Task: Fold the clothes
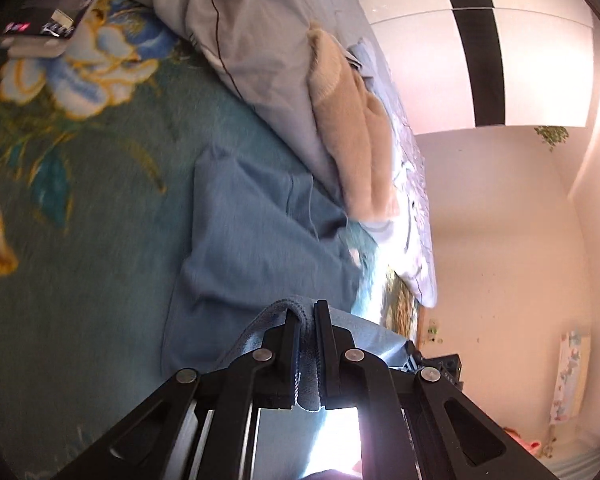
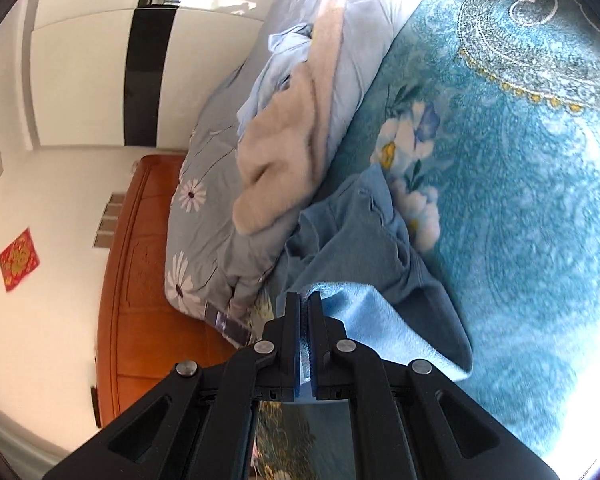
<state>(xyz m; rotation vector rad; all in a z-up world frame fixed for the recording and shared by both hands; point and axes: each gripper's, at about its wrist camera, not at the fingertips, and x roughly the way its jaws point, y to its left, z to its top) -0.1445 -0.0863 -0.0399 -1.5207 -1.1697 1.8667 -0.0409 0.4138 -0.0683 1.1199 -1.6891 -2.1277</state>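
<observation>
the blue garment (image 1: 256, 220) lies in the centre of the left wrist view, spread over a teal floral bedspread (image 1: 80, 280), with its near edge lifted into the lower middle of the frame. there the left gripper (image 1: 308, 312) is clamped on a bunched, ribbed-looking hem, the cloth pinched between both fingers and running down between them. in the right wrist view the same garment (image 2: 352, 236) sits at centre, and the right gripper (image 2: 304, 298) is closed on another part of its edge at the lower middle, a paler inner face of the fabric draping off to the right of the fingers.

judging from both edges held up while the rest trails on the bed, the step in hand is the lift-and-carry of a fold: one end of the garment raised, ready to be brought over the part lying flat. the next move likely calls for both grippers to travel together, level, keeping the edge taut so it lands square, then releasing only once the cloth rests down.

just beyond the garment, toward the upper middle of both views, a beige fluffy garment (image 1: 348, 120) lies on a grey-blue daisy-print duvet (image 2: 204, 200). an orange wooden headboard (image 2: 140, 260) fills the lower left of the right view.
</observation>
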